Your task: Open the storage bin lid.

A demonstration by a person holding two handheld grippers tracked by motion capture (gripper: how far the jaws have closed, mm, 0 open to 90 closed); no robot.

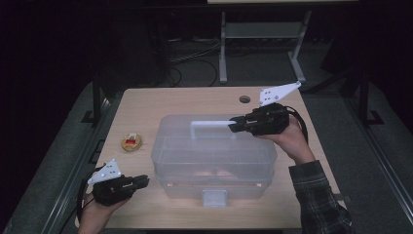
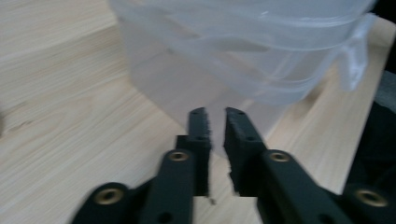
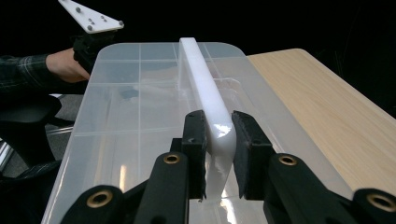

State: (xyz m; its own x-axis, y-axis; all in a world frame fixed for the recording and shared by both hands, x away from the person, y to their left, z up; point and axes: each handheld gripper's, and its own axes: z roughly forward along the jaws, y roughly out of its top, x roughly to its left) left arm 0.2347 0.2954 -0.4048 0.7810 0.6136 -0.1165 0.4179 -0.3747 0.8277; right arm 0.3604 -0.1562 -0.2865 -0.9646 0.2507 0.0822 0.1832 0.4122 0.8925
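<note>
A: Where does the clear plastic box [image 1: 214, 156] sit?

B: In the middle of the wooden bench [image 1: 146, 105], lid on, its white latch facing the person.

A: And the right gripper [image 3: 218, 133]?

B: It reaches over the lid from the right side, with its jaws pressed on either side of the end of the white handle [image 3: 205, 93] that runs along the top.

A: The left gripper [image 2: 215, 114]?

B: It hangs near the box's front left corner, apart from it, its jaws nearly together with nothing between them.

A: Anything else?

B: A small round tin [image 1: 131, 142] lies on the bench left of the box.
</note>
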